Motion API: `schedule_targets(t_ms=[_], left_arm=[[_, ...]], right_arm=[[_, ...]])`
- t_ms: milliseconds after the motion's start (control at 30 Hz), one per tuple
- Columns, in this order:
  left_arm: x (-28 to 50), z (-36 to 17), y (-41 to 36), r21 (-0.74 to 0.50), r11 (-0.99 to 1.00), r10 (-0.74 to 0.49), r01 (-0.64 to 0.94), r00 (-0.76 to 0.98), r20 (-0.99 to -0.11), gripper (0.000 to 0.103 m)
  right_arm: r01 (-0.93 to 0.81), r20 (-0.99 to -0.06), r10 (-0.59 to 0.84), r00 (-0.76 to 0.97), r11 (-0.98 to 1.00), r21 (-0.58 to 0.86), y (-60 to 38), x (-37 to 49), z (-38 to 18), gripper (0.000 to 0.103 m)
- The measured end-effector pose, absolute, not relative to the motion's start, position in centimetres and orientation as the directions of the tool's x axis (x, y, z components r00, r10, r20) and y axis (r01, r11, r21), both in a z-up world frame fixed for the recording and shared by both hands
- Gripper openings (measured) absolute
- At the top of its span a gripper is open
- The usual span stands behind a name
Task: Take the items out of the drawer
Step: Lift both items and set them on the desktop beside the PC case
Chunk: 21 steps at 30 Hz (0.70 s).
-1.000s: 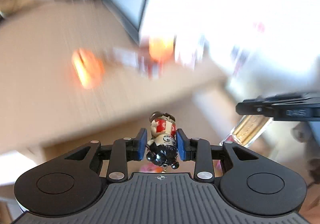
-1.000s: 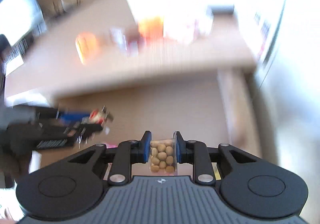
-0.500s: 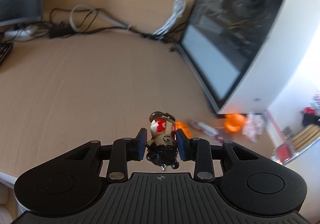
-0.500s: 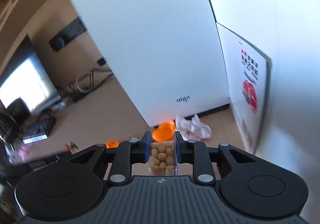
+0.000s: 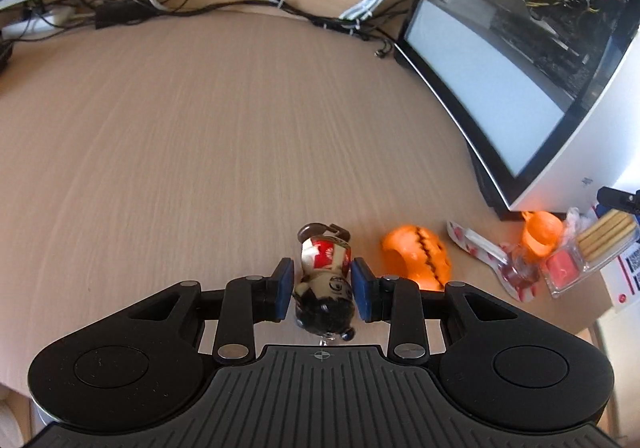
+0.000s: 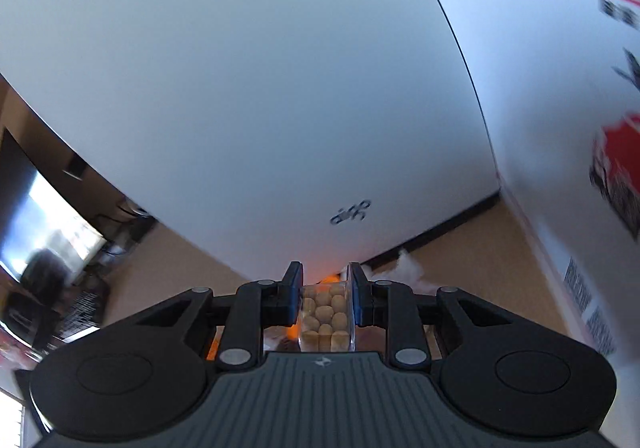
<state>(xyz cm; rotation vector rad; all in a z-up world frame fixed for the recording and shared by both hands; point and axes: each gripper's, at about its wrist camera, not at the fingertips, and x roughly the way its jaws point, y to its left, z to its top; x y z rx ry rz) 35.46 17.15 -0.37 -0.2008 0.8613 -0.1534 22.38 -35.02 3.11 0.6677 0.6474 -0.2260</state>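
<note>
My left gripper (image 5: 322, 290) clamps a small toy figure (image 5: 325, 280) above the wooden desk (image 5: 200, 152), beside an orange ball (image 5: 416, 258); my right gripper (image 6: 325, 304) grips a clear box of wooden pegs (image 6: 326, 318) before a white computer case (image 6: 240, 88); its small logo is unreadable.

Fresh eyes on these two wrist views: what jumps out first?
The small toy figure clamped between the left gripper fingers, low over the wooden desk. Just right of it lies an orange pumpkin toy. The right gripper holds a clear box of tan pellets before a white computer case.
</note>
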Motion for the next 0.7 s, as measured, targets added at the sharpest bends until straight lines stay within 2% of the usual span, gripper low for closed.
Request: schedule_targets(t_ms=[67, 333, 467, 500, 600, 700], left_arm=[[35.5, -0.4, 17.5, -0.238, 0.970, -0.206, 0.041, 0.657, -0.725, 0.035], [35.2, 0.8, 19.4, -0.258, 0.966, -0.171, -0.017, 0.706, -0.687, 0.035], [34.9, 1.4, 19.7, -0.256, 0.967, -0.168, -0.015, 0.717, -0.676, 0.035], [34.7, 1.5, 19.8, -0.255, 0.967, -0.167, -0.014, 0.721, -0.673, 0.035], [34.4, 1.9, 20.0, -0.251, 0.968, -0.155, -0.024, 0.730, -0.666, 0.035], [33.9, 2.2, 19.6, -0.203, 0.979, -0.114, -0.034, 0.729, -0.675, 0.035]], right_arm=[[0.385, -0.617, -0.008, 0.787, 0.788, 0.480, -35.1, 23.0, 3.1, 0.024], [0.385, -0.644, -0.151, 0.750, 0.891, 0.240, -34.4, 24.9, 2.5, 0.034], [0.405, -0.643, -0.296, 0.706, 0.914, 0.023, -32.2, 25.4, 2.4, 0.037], [0.409, -0.633, -0.318, 0.706, 0.913, -0.003, -31.9, 25.4, 2.6, 0.040], [0.423, -0.606, -0.344, 0.717, 0.906, -0.015, -31.6, 24.8, 3.9, 0.051], [0.426, -0.595, -0.346, 0.726, 0.905, -0.007, -31.3, 23.9, 5.6, 0.052]])
